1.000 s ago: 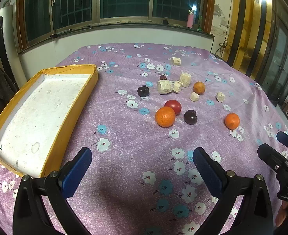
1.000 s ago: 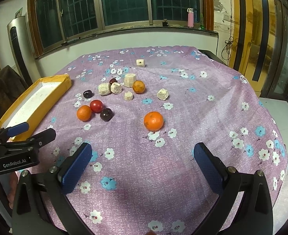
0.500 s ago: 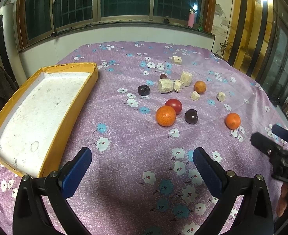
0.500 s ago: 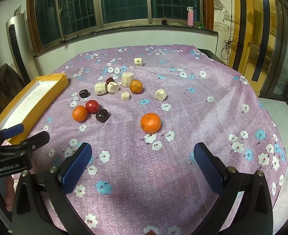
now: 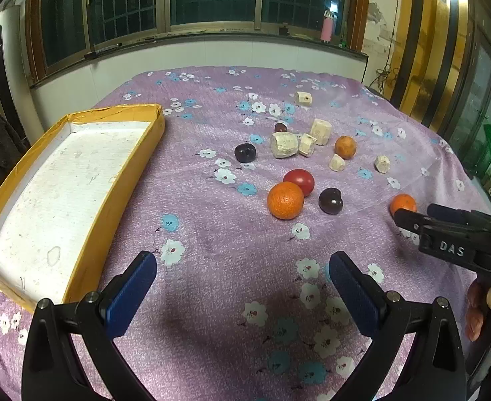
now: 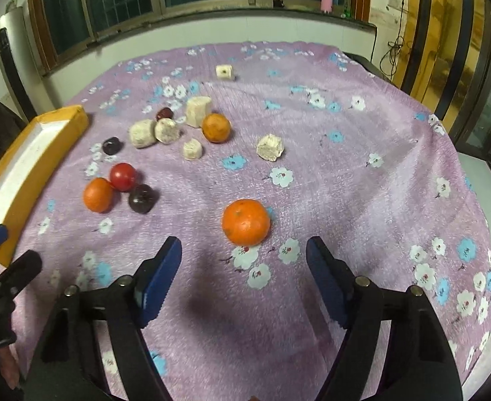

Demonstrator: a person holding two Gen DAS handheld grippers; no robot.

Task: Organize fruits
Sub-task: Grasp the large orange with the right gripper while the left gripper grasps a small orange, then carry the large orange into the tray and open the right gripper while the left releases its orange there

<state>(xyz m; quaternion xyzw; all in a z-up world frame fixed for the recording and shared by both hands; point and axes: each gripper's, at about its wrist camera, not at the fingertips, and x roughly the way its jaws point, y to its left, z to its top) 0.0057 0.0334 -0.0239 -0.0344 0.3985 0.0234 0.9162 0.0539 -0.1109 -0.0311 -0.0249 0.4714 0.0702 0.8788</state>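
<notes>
Fruit lies scattered on a purple flowered cloth (image 5: 212, 240). An orange (image 6: 245, 222) sits just ahead of my open, empty right gripper (image 6: 243, 264), between its finger lines. The same orange (image 5: 403, 204) shows in the left wrist view beside the right gripper's tips (image 5: 412, 217). Another orange (image 5: 285, 199), a red fruit (image 5: 299, 181) and a dark plum (image 5: 330, 200) cluster mid-table. My left gripper (image 5: 242, 287) is open and empty over bare cloth. An empty yellow-rimmed tray (image 5: 128, 180) lies at the left.
Several pale cut chunks (image 5: 283, 144), a third orange (image 5: 345, 147) and another plum (image 5: 245, 152) lie further back. A lone chunk (image 5: 303, 98) sits near the far edge. The table's right edge (image 6: 479, 167) drops to the floor. Windows and a wall stand behind.
My right gripper has moved forward and down to the near orange, which now looms between its fingers. The left gripper has hardly moved.
</notes>
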